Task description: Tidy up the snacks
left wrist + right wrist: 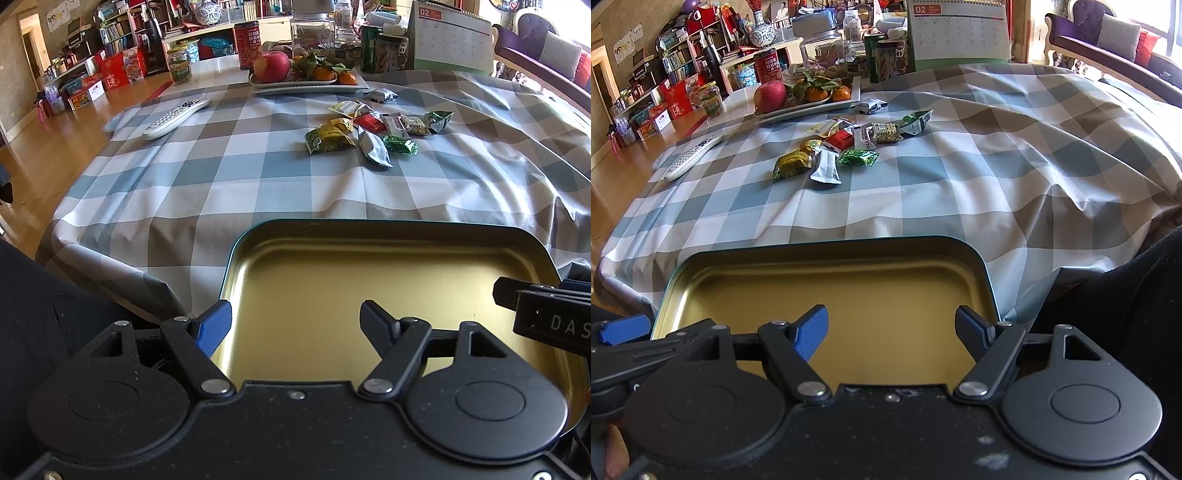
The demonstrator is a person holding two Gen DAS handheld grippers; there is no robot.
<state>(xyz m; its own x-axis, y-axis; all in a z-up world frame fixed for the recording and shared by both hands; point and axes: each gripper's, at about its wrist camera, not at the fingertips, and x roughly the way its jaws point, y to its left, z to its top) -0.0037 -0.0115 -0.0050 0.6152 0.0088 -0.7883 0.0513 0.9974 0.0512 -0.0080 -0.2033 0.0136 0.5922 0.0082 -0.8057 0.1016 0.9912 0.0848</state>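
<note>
Both sets of fingers spread w/ nothing held, left gripper & right gripper over the empty gold-lined metal tin at the tabletop's near edge; foil-wrapped snack packets lie well ahead toward the far edge, silver packet nearest, long axis running near-to-far, neither gripper clearly closer.

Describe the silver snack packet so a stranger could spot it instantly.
Start at the white fruit plate on the checked tablecloth, then drop to the snack pile nearer you. The silver packet lies at its near edge, the only plain, long one among coloured wrappers.
</note>
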